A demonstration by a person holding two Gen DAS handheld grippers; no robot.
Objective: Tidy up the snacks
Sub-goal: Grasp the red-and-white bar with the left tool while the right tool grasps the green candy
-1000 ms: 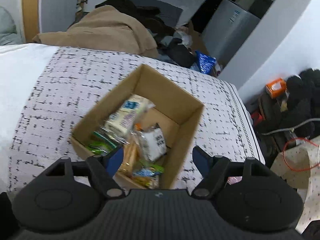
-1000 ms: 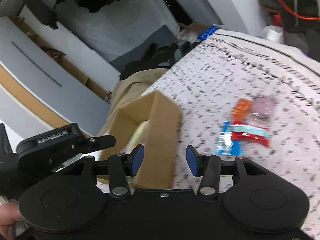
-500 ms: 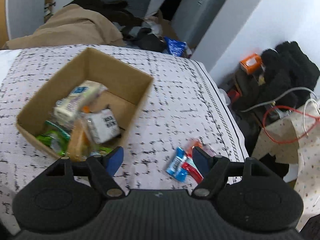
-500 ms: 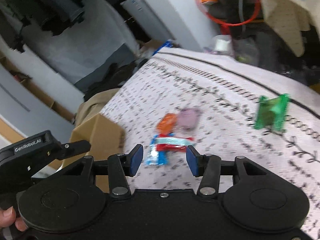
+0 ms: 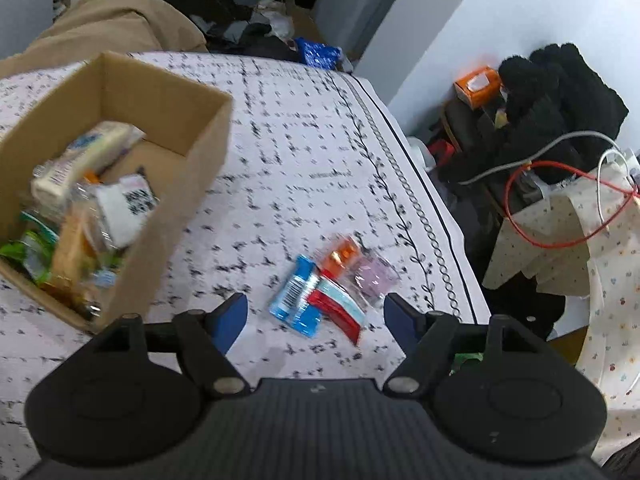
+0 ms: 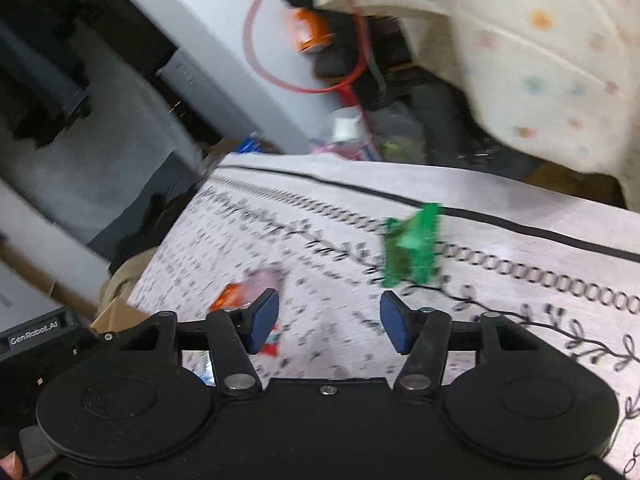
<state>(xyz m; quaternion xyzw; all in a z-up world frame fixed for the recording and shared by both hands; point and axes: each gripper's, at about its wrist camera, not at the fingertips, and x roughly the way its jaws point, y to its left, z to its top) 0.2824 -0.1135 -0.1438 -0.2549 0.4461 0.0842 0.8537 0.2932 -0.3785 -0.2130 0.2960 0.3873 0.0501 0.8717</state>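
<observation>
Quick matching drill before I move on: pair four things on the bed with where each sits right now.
Things:
1. cardboard box
2. blue packet
3. green packet
4. orange packet

Places:
A. alone beside the chain-pattern border
B. left side, holding several snacks
C. in the small pile, nearest the left gripper
D. in the small pile, farther back

Pairs: 1-B, 2-C, 3-A, 4-D

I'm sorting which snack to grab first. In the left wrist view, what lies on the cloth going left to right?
cardboard box → blue packet → red packet → pink packet. The orange packet overlaps the others, so I leave it out.
</observation>
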